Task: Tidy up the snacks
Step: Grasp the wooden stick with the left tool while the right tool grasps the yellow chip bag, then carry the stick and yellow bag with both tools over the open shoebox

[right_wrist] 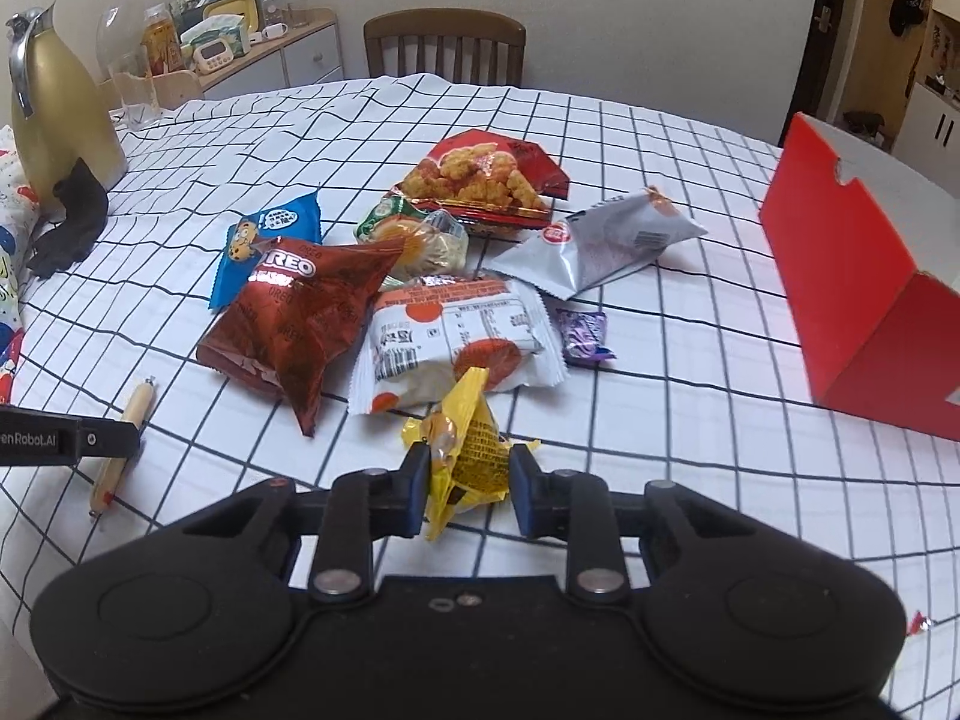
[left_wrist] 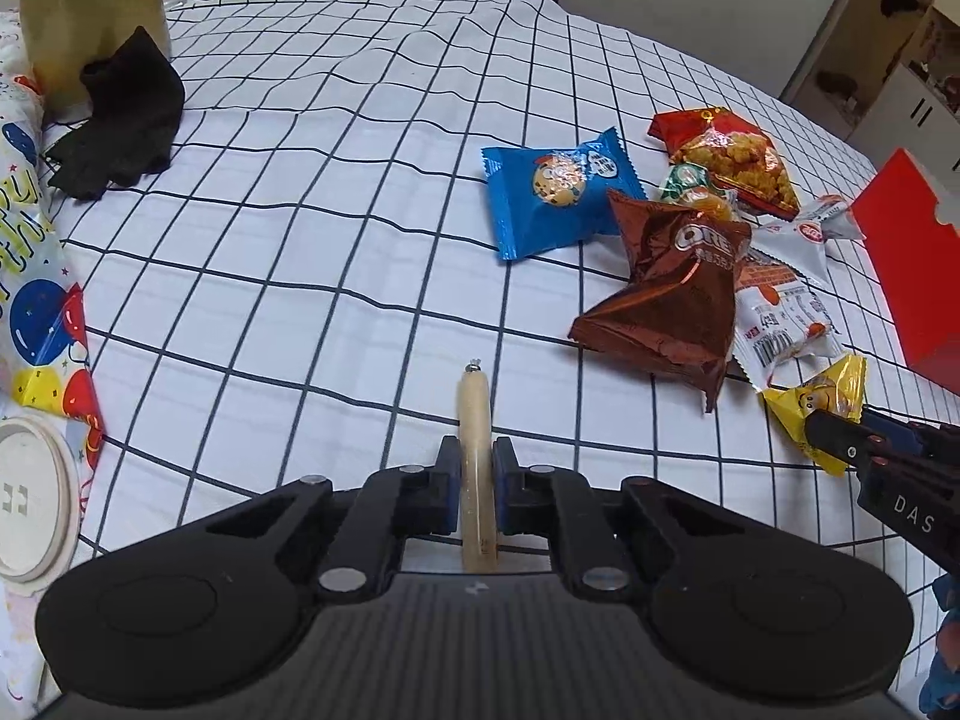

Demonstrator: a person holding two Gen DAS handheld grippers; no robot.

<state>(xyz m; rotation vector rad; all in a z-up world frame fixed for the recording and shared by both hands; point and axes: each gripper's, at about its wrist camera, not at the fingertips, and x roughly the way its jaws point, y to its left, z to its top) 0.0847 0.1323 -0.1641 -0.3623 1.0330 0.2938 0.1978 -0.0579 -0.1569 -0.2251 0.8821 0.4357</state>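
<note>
Left wrist view: the left gripper (left_wrist: 477,483) is clamped on a sausage stick (left_wrist: 475,450), apparently for sorting; right wrist view: the right gripper (right_wrist: 469,483), jaws part-open, flanks a yellow packet (right_wrist: 465,450) near the red box (right_wrist: 852,294), grip uncertain.

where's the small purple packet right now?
Only the right wrist view shows it: the purple packet lies flat on the checked tablecloth, right of the white-and-orange wrapped snack and just below the silver pouch, left of the red box.
</note>
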